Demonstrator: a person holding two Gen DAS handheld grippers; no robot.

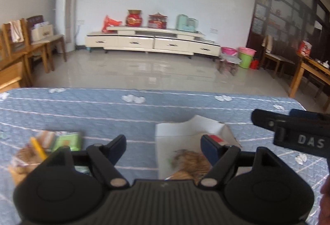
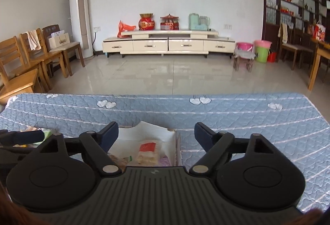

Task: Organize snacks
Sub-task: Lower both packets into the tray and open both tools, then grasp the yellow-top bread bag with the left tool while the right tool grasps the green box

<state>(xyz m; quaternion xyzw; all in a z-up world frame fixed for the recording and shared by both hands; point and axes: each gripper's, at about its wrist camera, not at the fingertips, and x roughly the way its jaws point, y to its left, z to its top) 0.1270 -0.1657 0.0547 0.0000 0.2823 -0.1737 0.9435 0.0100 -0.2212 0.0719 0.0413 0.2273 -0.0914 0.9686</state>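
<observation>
A white cardboard box (image 1: 181, 132) lies open on the blue quilted table cover (image 1: 123, 111); it holds an orange-brown snack bag (image 1: 189, 163). In the right wrist view the box (image 2: 144, 138) shows a pale packet with a red label (image 2: 147, 151) and other wrappers. A loose pile of snacks (image 1: 47, 144), green and orange packets, lies left of the box. My left gripper (image 1: 164, 143) is open and empty, low over the box's left wall. My right gripper (image 2: 156, 134) is open and empty above the box; it also shows at the right of the left wrist view (image 1: 288, 128).
The table's far edge (image 2: 165, 94) drops to a tiled floor. Wooden chairs (image 2: 31, 59) stand at the left, a wooden table (image 2: 319, 59) at the right, a cream TV cabinet (image 2: 169, 43) at the far wall.
</observation>
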